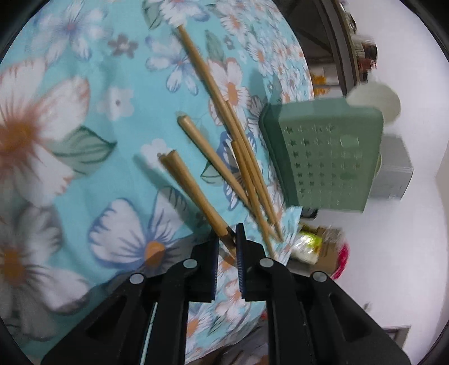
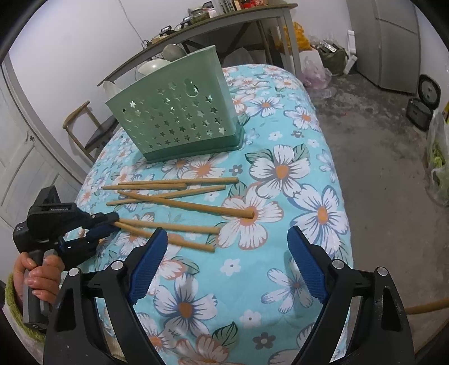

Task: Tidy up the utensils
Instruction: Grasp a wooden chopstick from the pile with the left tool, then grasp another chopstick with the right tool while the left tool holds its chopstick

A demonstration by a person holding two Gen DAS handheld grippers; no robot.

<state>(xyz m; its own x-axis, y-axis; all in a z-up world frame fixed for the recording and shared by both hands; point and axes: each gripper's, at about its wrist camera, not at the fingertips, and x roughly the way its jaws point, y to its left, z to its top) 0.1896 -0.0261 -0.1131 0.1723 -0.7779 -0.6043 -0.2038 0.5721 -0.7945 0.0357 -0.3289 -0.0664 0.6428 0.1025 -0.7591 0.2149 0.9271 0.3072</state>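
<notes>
Wooden chopstick pair point(image 1: 193, 193), tips hidden between left tool point(image 1: 228, 241) pads.

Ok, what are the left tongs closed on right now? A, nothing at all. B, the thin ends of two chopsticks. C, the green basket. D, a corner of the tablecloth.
B: the left tongs are nearly shut on the thin tips of two chopsticks, while the green basket stands apart from them on the floral tablecloth.

floral tablecloth point(image 2: 294, 174) | wooden chair point(image 2: 84, 123) | long table point(image 2: 224, 16) | grey cabinet point(image 2: 393, 42)
</notes>
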